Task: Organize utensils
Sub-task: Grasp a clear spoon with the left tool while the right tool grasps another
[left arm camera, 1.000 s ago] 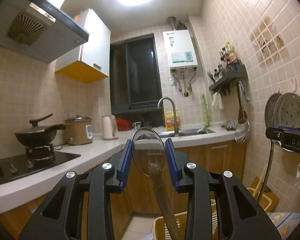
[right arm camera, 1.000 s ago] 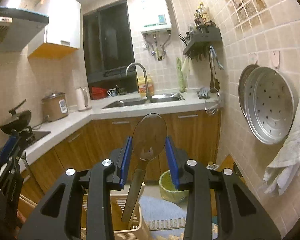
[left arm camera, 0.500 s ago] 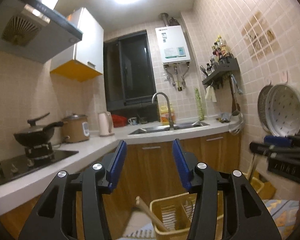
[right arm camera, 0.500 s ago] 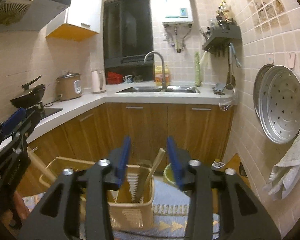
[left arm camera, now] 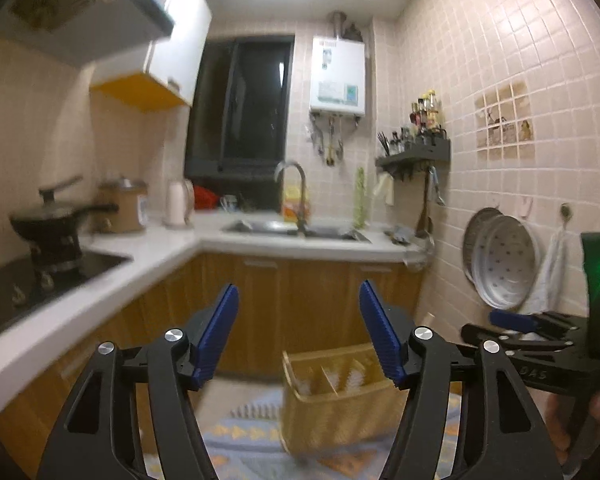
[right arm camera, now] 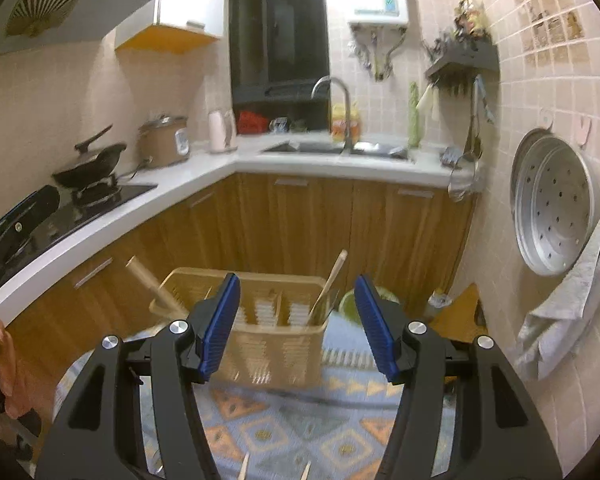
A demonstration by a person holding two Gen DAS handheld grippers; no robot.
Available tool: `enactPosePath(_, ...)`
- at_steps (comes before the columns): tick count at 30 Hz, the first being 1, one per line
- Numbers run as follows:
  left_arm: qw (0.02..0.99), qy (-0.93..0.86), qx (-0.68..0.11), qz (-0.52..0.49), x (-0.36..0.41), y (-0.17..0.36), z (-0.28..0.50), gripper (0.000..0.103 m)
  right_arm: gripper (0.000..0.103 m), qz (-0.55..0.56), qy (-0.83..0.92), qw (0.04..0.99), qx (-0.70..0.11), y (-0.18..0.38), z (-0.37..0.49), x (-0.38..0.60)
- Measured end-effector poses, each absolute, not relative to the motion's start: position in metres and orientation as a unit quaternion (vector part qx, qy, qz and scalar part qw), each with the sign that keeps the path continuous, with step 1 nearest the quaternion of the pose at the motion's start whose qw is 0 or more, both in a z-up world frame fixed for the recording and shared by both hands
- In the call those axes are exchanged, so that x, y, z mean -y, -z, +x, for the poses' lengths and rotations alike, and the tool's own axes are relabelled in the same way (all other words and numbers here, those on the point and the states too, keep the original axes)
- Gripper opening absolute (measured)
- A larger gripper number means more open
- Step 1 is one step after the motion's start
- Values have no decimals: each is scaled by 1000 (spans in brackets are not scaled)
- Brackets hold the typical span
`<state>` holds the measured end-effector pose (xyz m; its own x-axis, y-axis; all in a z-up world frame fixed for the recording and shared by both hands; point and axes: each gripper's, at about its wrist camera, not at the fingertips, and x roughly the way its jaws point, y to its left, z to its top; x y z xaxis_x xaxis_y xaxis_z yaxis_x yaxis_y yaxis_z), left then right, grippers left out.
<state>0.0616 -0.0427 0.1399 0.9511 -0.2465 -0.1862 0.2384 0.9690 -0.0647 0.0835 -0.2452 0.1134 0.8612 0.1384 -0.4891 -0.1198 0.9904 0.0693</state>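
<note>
A tan slotted utensil basket (right arm camera: 260,332) stands on a patterned mat (right arm camera: 300,432); it also shows in the left wrist view (left arm camera: 332,396). Two wooden-handled utensils stand in it: one handle (right arm camera: 148,284) leans out at the left end, another (right arm camera: 330,284) sticks up at the right end. My right gripper (right arm camera: 298,320) is open and empty, above and in front of the basket. My left gripper (left arm camera: 298,332) is open and empty, above and left of the basket. The right gripper's body (left arm camera: 540,344) shows at the left view's right edge.
A white L-shaped counter (right arm camera: 180,184) with wood cabinets holds a wok on a hob (right arm camera: 92,164), a rice cooker (right arm camera: 166,140) and a sink (right arm camera: 340,148). Steamer trays (right arm camera: 552,204) and a towel (right arm camera: 572,292) hang on the right wall. Two pale pointed tips (right arm camera: 244,468) lie on the mat.
Both grippers let go of their spoons, which dropped into the basket. Both sets of jaws opened wide and both grippers tilted down and drew back.
</note>
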Motion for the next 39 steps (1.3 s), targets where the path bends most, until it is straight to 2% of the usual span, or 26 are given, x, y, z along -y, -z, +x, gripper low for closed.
enactPosePath(4,962,168,-213,-9,40,-117,68,61,56,26,-95,941,-325,-97,81,238)
enactPosePath(6,933,194,-303,9,43,-86,74,61,56,44,-118,919,-374,-79,85,235)
enactPosePath(8,912,204,-354,19,45,-58,75,61,56,66,-137,898,-413,-61,93,234)
enactPosePath(15,848,233,-470,71,54,26,67,61,56,96,-167,834,-517,8,110,229)
enactPosePath(20,818,234,-514,111,64,58,65,60,56,129,-181,795,-564,48,115,221)
enactPosePath(25,806,217,-537,124,68,75,75,50,56,131,-192,786,-573,56,114,209)
enactPosePath(29,810,204,-530,142,73,75,78,50,56,109,-204,787,-573,54,115,191)
enactPosePath(35,821,183,-517,159,77,78,82,34,56,89,-208,786,-575,55,112,181)
enactPosePath(39,827,184,-514,136,71,77,85,32,56,88,-204,785,-578,59,113,180)
